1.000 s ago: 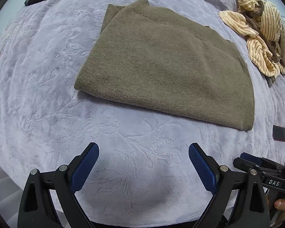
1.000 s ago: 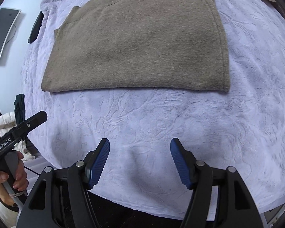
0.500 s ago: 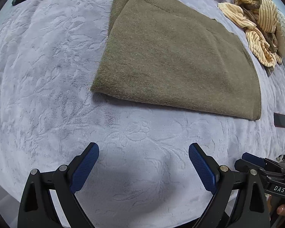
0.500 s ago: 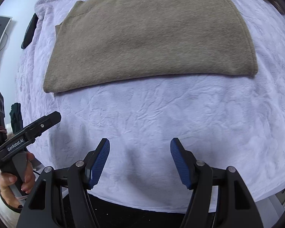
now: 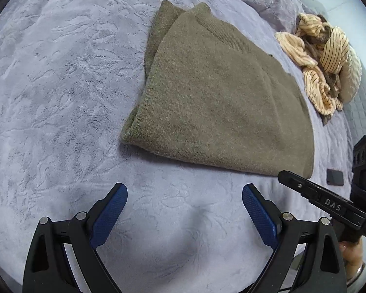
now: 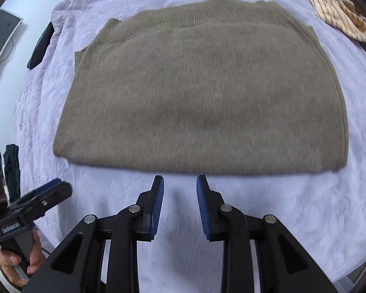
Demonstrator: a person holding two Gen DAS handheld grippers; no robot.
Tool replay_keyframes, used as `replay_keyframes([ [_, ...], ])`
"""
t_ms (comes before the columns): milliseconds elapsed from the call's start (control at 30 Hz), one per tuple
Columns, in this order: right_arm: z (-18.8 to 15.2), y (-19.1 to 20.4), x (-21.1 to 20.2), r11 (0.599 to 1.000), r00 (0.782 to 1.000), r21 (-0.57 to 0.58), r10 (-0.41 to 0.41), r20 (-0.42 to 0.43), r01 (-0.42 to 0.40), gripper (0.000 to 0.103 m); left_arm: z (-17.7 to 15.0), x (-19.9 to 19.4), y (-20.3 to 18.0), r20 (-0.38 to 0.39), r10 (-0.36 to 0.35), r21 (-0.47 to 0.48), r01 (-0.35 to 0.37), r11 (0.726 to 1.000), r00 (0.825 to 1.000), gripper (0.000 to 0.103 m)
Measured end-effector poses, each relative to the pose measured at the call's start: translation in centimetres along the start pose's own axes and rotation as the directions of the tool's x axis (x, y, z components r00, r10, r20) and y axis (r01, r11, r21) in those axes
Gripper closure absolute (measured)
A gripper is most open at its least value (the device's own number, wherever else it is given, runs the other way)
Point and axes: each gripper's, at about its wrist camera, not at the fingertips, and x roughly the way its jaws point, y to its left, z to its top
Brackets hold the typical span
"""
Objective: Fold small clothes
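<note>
Just beyond narrowed, empty right gripper (image 6: 179, 183): sweater (image 6: 202, 97) hem.

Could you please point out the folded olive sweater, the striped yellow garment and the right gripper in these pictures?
Folded olive sweater (image 6: 202, 97): right wrist view, middle of its top layer.
Striped yellow garment (image 5: 317, 73): left wrist view, middle of the crumpled heap.
Right gripper (image 6: 180, 183): right wrist view, midway between its fingertips.

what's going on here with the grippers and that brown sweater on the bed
A person holds a gripper in each hand over a lilac bedspread. A brown sweater lies there flat and already folded over; neither gripper touches it. The left gripper is wide open. The right gripper, just short of the sweater's near edge, has just been closing with nothing between its fingers. A striped garment lies crumpled beyond.
</note>
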Motion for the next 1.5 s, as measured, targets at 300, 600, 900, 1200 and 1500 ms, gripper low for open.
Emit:
replay_keyframes([
  [300, 2.7, -0.5, 3.8, 0.999, 1.000, -0.026, -0.020, 0.002, 0.020, 0.073, 1.0, 1.5, 2.1, 0.060, -0.140, -0.078, 0.144, 0.986, 0.988, 0.007],
  [600, 2.6, -1.1, 4.3, 0.999, 1.000, -0.032, 0.014, 0.009, -0.014, 0.073, 1.8, 4.6, 1.6, 0.104, -0.251, -0.162, 0.265, 0.950, 0.962, 0.007],
  [900, 2.4, -2.2, 4.5, 0.999, 0.999, -0.025, 0.034, 0.004, -0.034, 0.073, 3.6, 6.0, 1.5, 0.149, -0.228, -0.226, 0.258, 0.939, 0.962, 0.007],
  [1200, 2.6, -2.3, 4.9, 0.999, 0.999, -0.024, 0.037, -0.002, -0.037, 0.073, 5.9, 3.7, -2.7, 0.206, -0.230, -0.108, 0.256, 0.961, 0.951, 0.007],
  [1500, 3.2, -2.3, 4.7, 0.998, 0.999, -0.046, 0.045, -0.021, -0.046, 0.072, 5.7, 6.2, 0.4, 0.141, -0.047, -0.185, 0.073, 0.980, 0.989, 0.067],
])
